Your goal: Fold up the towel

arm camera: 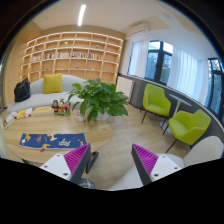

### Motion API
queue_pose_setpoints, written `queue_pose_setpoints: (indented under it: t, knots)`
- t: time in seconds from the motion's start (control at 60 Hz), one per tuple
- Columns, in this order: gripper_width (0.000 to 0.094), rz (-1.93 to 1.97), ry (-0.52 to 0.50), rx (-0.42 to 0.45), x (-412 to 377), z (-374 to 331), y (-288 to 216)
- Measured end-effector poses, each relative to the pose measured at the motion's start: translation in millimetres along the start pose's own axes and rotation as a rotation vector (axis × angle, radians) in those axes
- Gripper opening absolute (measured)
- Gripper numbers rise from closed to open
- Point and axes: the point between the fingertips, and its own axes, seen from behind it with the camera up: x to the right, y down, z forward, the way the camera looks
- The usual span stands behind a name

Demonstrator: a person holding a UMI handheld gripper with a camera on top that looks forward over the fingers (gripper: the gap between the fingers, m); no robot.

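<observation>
A blue patterned towel (50,141) lies flat on the round wooden table (120,140), ahead of my left finger and off to its left. My gripper (112,163) is open and empty, held above the table's near part. Its fingers (76,160) with magenta pads stand wide apart, with bare table between them. A small dark flat object (92,160) lies on the table just beside the left finger.
A leafy potted plant (98,97) stands at the table's far side, with small colourful items (62,106) to its left. Two green chairs (155,100) (190,125) stand to the right. A sofa with a yellow cushion (52,84) and bookshelves (75,55) lie beyond.
</observation>
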Motion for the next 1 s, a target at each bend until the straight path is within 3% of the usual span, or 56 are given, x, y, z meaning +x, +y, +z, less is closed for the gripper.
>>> queue_pose_setpoints:
  t: [0.217, 0.35, 0.583, 0.8, 0.9, 1.0]
  knots:
    - [0.0852, -0.049, 0.008, -0.043, -16.5, -12.5, 30.1]
    - [0.085, -0.083, -0.048, -0.091, -62.2, -21.2, 65.6]
    - [0.0855, -0.104, -0.304, -0.15, -257.1, -24.2, 118.8]
    - [0.0851, -0.14, -0.553, -0.15, -462.3, -2.7, 118.4]
    - [0.0854, -0.145, -0.605, -0.14, -534.5, 15.1, 109.5]
    - [0.0854, -0.15, -0.586, -0.114, -578.3, 46.7, 98.2]
